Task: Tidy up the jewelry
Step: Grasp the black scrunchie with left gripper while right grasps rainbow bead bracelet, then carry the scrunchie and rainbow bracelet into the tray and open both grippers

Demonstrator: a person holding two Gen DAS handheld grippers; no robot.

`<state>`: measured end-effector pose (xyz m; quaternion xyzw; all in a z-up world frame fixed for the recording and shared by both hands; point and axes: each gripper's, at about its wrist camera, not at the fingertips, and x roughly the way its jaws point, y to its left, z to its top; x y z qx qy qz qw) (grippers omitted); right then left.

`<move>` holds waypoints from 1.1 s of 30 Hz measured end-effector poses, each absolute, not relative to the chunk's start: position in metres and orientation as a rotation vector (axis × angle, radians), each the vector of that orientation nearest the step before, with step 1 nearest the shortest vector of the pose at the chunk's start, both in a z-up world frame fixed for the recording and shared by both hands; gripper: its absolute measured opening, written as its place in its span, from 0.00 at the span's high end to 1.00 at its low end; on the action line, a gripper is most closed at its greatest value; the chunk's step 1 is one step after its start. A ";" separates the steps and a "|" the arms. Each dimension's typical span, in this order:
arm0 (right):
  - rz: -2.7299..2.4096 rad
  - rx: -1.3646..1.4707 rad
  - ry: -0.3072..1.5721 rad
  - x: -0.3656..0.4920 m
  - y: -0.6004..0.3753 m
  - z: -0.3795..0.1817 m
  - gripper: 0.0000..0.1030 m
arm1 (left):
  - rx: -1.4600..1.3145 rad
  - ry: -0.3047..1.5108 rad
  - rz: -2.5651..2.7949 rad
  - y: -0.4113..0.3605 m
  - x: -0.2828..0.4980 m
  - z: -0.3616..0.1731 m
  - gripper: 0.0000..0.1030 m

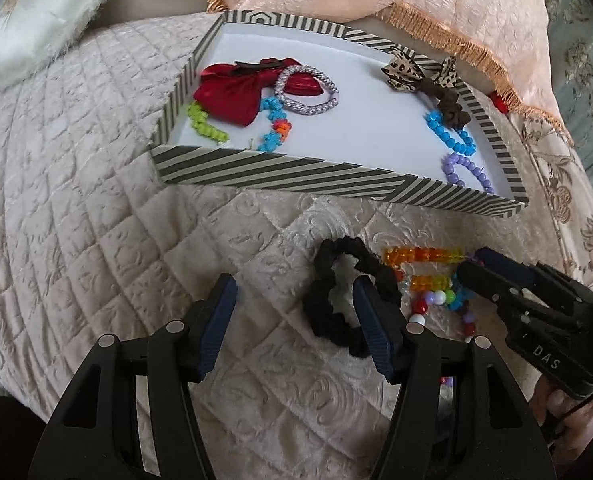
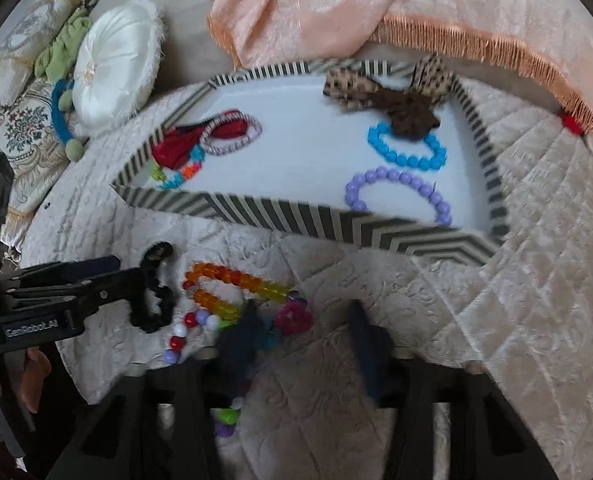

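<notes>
A striped tray (image 1: 296, 168) (image 2: 296, 218) on the quilted bed holds a red bow (image 1: 232, 92), a silver-lilac bracelet (image 1: 308, 90), a leopard bow (image 1: 424, 76), a blue bead bracelet (image 2: 408, 152) and a purple bead bracelet (image 2: 400, 192). In front of it lie a black scrunchie (image 1: 336, 292) (image 2: 156, 300), an orange-yellow bead bracelet (image 1: 424, 258) (image 2: 232, 284) and a multicolour bead string (image 2: 200, 328). My left gripper (image 1: 292, 320) is open, its right finger over the scrunchie. My right gripper (image 2: 304, 340) is open above the beads; it also shows in the left wrist view (image 1: 480, 268).
A peach fringed cloth (image 1: 376, 0) lies behind the tray. A white round cushion (image 2: 116, 68) and a blue ring with green fabric (image 2: 62, 108) sit at the far left. Patterned pillows (image 2: 20, 120) lie at the left edge.
</notes>
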<state>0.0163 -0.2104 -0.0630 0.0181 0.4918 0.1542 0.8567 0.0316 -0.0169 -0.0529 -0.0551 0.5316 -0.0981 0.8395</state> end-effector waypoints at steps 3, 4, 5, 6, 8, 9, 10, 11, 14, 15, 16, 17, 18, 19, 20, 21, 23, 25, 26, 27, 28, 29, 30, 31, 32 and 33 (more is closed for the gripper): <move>0.330 0.036 1.015 0.016 -0.213 -0.061 0.89 | -0.100 1.096 -0.219 -0.019 0.032 -0.053 0.62; 0.334 0.042 1.012 0.016 -0.214 -0.060 0.91 | -0.089 1.095 -0.218 -0.020 0.032 -0.053 0.86; 0.338 0.042 1.005 0.015 -0.214 -0.057 0.92 | -0.089 1.103 -0.219 -0.020 0.034 -0.054 0.89; 0.337 0.038 0.995 0.014 -0.214 -0.054 0.92 | -0.106 1.103 -0.231 -0.018 0.034 -0.053 0.89; 0.343 0.050 0.964 0.010 -0.216 -0.044 0.92 | -0.118 1.091 -0.250 -0.017 0.033 -0.048 0.92; 0.345 0.054 0.953 0.008 -0.217 -0.039 0.92 | -0.121 1.083 -0.256 -0.017 0.032 -0.044 0.92; 0.348 0.055 0.941 0.007 -0.217 -0.034 0.92 | -0.125 1.072 -0.262 -0.016 0.030 -0.039 0.93; 0.350 0.055 0.922 0.004 -0.218 -0.026 0.92 | -0.129 1.060 -0.267 -0.015 0.029 -0.033 0.93; 0.352 0.048 0.881 -0.002 -0.219 -0.007 0.92 | -0.136 1.029 -0.277 -0.013 0.025 -0.017 0.93; 0.352 0.046 0.871 -0.004 -0.219 -0.002 0.92 | -0.137 1.016 -0.279 -0.012 0.023 -0.010 0.93; 0.351 0.045 0.860 -0.005 -0.219 0.003 0.92 | -0.139 1.007 -0.281 -0.012 0.022 -0.005 0.93; 0.350 0.044 0.849 -0.007 -0.220 0.008 0.92 | -0.142 0.997 -0.284 -0.011 0.021 0.000 0.93; 0.347 0.041 0.840 -0.008 -0.221 0.013 0.92 | -0.143 0.987 -0.286 -0.011 0.020 0.006 0.93; 0.344 0.040 0.832 -0.010 -0.221 0.016 0.92 | -0.144 0.977 -0.287 -0.011 0.019 0.011 0.93; 0.341 0.039 0.824 -0.011 -0.223 0.021 0.92 | -0.142 0.967 -0.288 -0.010 0.018 0.017 0.93; 0.339 0.039 0.820 -0.012 -0.223 0.023 0.92 | -0.140 0.958 -0.288 -0.011 0.016 0.021 0.93; 0.334 0.039 0.810 -0.014 -0.224 0.029 0.92 | -0.126 0.936 -0.283 -0.012 0.014 0.030 0.93; 0.333 0.039 0.803 -0.016 -0.225 0.033 0.92 | -0.110 0.916 -0.276 -0.015 0.013 0.037 0.93; 0.332 0.037 0.799 -0.017 -0.225 0.034 0.92 | -0.105 0.909 -0.272 -0.016 0.014 0.040 0.93; 0.332 0.035 0.797 -0.017 -0.225 0.035 0.92 | -0.099 0.903 -0.269 -0.017 0.015 0.043 0.93; 0.333 0.034 0.793 -0.018 -0.225 0.037 0.92 | -0.096 0.898 -0.267 -0.017 0.015 0.045 0.93; 0.333 0.034 0.789 -0.018 -0.225 0.039 0.92 | -0.093 0.893 -0.265 -0.017 0.015 0.048 0.93; 0.333 0.034 0.787 -0.018 -0.225 0.040 0.92 | -0.086 0.885 -0.261 -0.018 0.016 0.051 0.93; 0.333 0.033 0.784 -0.018 -0.225 0.041 0.92 | -0.081 0.880 -0.257 -0.018 0.017 0.052 0.93; 0.332 0.033 0.781 -0.017 -0.225 0.042 0.92 | -0.075 0.874 -0.253 -0.019 0.017 0.054 0.93; 0.331 0.032 0.778 -0.017 -0.225 0.043 0.92 | -0.070 0.869 -0.250 -0.019 0.018 0.056 0.93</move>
